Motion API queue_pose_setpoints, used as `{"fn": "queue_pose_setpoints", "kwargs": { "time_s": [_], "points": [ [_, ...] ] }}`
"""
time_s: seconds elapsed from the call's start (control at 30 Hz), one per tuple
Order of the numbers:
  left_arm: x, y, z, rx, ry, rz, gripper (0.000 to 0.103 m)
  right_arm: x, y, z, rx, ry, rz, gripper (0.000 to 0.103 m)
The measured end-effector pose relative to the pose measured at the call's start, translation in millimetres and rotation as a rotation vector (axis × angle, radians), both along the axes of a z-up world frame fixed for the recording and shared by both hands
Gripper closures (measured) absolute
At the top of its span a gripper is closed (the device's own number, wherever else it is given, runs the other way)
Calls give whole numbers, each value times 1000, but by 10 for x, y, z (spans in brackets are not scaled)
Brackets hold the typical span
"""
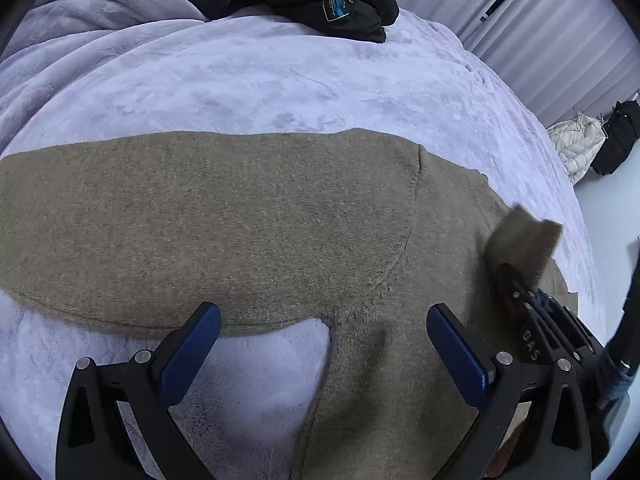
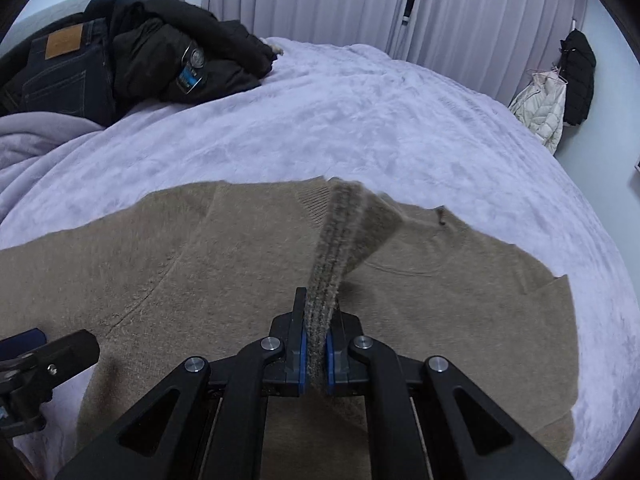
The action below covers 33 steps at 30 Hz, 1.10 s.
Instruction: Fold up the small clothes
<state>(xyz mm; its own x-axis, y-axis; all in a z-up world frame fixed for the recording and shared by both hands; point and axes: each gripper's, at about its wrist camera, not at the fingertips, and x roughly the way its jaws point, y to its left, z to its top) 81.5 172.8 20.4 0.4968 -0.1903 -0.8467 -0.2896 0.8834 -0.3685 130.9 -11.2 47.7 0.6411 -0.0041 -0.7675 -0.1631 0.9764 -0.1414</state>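
A tan knit sweater lies flat on the lilac fleece blanket, one sleeve stretched out to the left. My left gripper is open and empty, hovering above the underarm of the sweater. My right gripper is shut on a ribbed cuff of the sweater and holds it lifted over the sweater's body. The right gripper also shows in the left wrist view, holding the cuff. The left gripper's finger shows at the left edge of the right wrist view.
A black jacket and dark jeans are piled at the far side of the bed. Curtains hang behind. A white and a black coat hang at the right wall. The blanket's right edge drops to the floor.
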Motion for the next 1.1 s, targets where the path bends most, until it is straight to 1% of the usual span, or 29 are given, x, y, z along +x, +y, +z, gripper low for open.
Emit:
{"fn": "queue_pose_setpoints", "kwargs": {
  "time_s": [0.03,0.07,0.13,0.17,0.2,0.23,0.27,0.3,0.33,0.37,0.4,0.47,0.5,0.53,0.57,0.63,0.67,0.7,0.73,0.77,0.8,0.87,0.9,0.93,0.97,1.0,1.03,1.07,1.1],
  "points": [
    [-12,-8,11,-4,-5,2,0,27,5,-32,7,22,11,93],
    [-45,18,26,-9,-12,3,0,63,21,-44,20,51,26,86],
    [-67,-2,62,-15,-22,10,0,99,-26,-23,81,97,55,65],
    [-92,-24,87,-21,-27,17,0,78,-93,37,124,98,61,41],
    [-109,-44,111,-29,-33,23,0,32,-181,135,178,83,70,31],
    [-122,-70,135,-37,-39,26,0,-17,-268,253,233,65,89,24],
    [-141,-112,166,-42,-45,24,0,-93,-392,392,297,45,115,24],
    [-138,-191,201,-42,-49,13,0,-175,-504,530,336,19,132,24],
    [-116,-302,235,-40,-52,-12,0,-228,-600,650,347,-14,137,24],
    [-96,-442,267,-33,-53,-45,0,-324,-775,776,329,-66,122,24],
    [-70,-579,296,-24,-58,-74,0,-361,-952,840,290,-97,92,24],
    [6,-961,348,-6,-71,-148,0,-365,-1320,829,187,-105,10,24],
    [59,-1153,360,-7,-79,-191,0,-343,-1479,769,150,-90,-24,24],
    [135,-1379,352,-19,-89,-248,0,-306,-1650,680,138,-59,-60,24],
    [203,-1570,330,-8,-87,-283,0,-273,-1842,535,162,-3,-95,24],
    [351,-1880,217,59,-64,-334,0,-240,-2066,225,216,116,-119,24],
    [434,-2011,103,117,-38,-362,0,-235,-2135,28,218,190,-127,24],
    [512,-2091,-78,205,34,-364,0,-238,-2174,-212,180,277,-133,25],
    [534,-2112,-205,273,84,-359,0,-280,-2189,-291,150,272,-114,26],
    [496,-2106,-233,295,67,-367,0,-356,-2176,-250,136,224,-90,26],
    [410,-2085,-182,305,26,-372,0,-442,-2159,-165,112,180,-72,25],
    [270,-2032,-127,361,11,-353,0,-523,-2147,-12,78,107,-54,25],
    [223,-1973,-126,359,18,-332,0,-535,-2144,69,56,58,-42,25],
    [199,-1902,-140,333,30,-312,0,-506,-2150,112,39,29,-43,25],
    [190,-1797,-147,290,44,-280,0,-434,-2170,135,33,15,-50,24],
    [191,-1729,-134,269,51,-253,0,-342,-2162,159,37,15,-54,24],
    [195,-1681,-104,261,56,-222,0,-202,-2187,112,45,31,-59,24],
    [193,-1638,-39,258,51,-186,0,-95,-2200,44,43,52,-67,24],
    [200,-1632,16,257,41,-175,0,96,-2219,-102,24,102,-89,24]
  ]
}}
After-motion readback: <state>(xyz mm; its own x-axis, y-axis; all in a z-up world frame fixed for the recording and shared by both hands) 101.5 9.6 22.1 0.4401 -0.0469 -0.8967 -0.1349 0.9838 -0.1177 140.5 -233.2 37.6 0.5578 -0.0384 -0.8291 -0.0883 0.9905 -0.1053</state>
